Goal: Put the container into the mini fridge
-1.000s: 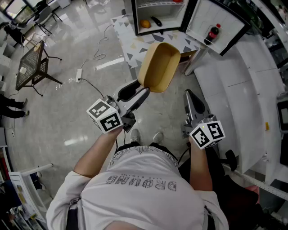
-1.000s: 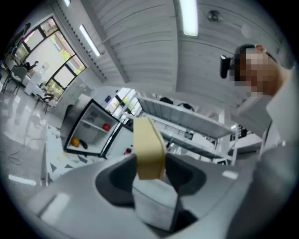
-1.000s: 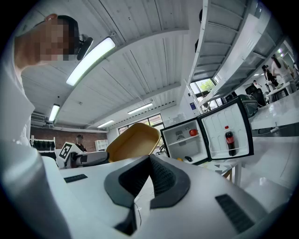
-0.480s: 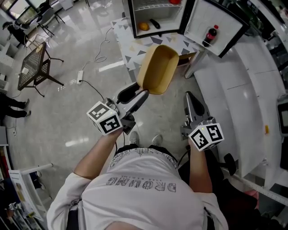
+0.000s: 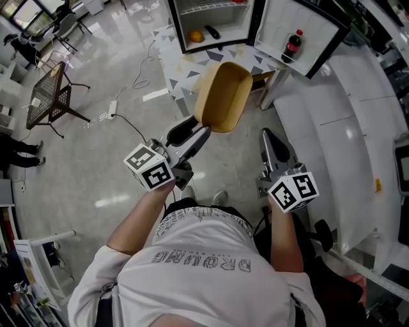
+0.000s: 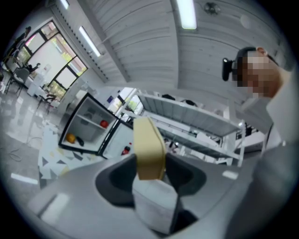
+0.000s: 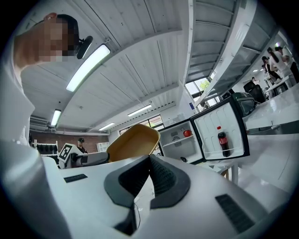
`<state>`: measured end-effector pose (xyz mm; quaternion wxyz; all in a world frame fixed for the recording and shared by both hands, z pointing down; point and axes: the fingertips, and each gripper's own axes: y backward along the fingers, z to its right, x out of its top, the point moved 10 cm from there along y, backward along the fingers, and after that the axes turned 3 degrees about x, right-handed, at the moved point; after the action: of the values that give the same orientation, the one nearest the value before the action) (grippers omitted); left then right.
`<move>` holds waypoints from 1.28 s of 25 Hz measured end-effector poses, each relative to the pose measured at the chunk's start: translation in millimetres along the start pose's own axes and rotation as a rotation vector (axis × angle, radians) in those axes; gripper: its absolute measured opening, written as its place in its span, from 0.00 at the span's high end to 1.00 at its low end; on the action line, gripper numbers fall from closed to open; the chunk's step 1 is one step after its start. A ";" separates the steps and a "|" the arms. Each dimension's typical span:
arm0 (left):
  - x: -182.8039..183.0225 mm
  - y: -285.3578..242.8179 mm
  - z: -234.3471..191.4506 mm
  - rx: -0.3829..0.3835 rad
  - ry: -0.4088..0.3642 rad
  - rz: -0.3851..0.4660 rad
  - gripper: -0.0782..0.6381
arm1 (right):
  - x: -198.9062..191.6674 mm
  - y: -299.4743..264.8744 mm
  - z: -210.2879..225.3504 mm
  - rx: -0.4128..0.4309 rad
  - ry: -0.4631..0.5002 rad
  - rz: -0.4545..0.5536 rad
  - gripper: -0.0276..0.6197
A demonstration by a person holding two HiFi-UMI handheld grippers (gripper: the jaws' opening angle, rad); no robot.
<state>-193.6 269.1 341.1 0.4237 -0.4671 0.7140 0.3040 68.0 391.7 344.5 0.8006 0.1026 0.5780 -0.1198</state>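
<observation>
The left claw (image 5: 202,129) pinches the rim of the tub (image 5: 223,96). Its jaws are squeezed on the thin edge. The tub sticks out past the claw tips, up in the air, and is tipped so its open side faces the person's head. It hangs between the claw and the fridge (image 5: 181,25), not inside it. The tub has nothing in it. It is tan and smooth, a long shape with round corners.

The right claw (image 5: 268,137) is pressed closed with nothing in it, off to the side and apart from the tub.

The fridge stands open on a mat (image 5: 176,57) with triangles. On its floor lie an orange (image 5: 196,36) and a dark thing (image 5: 213,32). A red round thing (image 7: 187,133) sits on the shelf. A dark bottle (image 5: 293,45) with a red cap stands in the door (image 5: 281,19).
</observation>
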 end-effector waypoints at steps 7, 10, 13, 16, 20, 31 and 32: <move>-2.2 -17.7 -2.7 0.010 0.007 0.016 0.61 | 4.4 -5.4 18.9 0.014 0.001 0.008 0.96; -1.3 -25.6 -8.3 0.015 0.004 0.022 0.61 | 5.3 -12.2 27.0 0.021 0.001 0.005 0.96; -0.4 -34.8 -15.7 0.022 0.007 0.024 0.61 | 6.5 -19.8 36.3 0.025 0.001 0.000 0.96; 0.2 -45.0 -26.2 0.022 0.003 0.027 0.61 | 7.6 -29.1 47.3 0.024 0.002 -0.003 0.96; 3.9 -60.2 -40.9 0.025 0.021 0.031 0.61 | 8.1 -44.7 62.3 0.020 0.001 -0.015 0.96; 24.1 -112.9 -113.4 0.024 0.058 0.037 0.61 | 10.4 -119.2 106.6 0.013 -0.005 -0.042 0.96; 26.6 -118.1 -121.6 0.024 0.060 0.036 0.61 | 9.9 -127.5 110.6 0.014 -0.006 -0.044 0.96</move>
<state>-128.8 112.6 368.4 0.4022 -0.4581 0.7383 0.2886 131.0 236.3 366.2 0.7988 0.0949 0.5769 -0.1419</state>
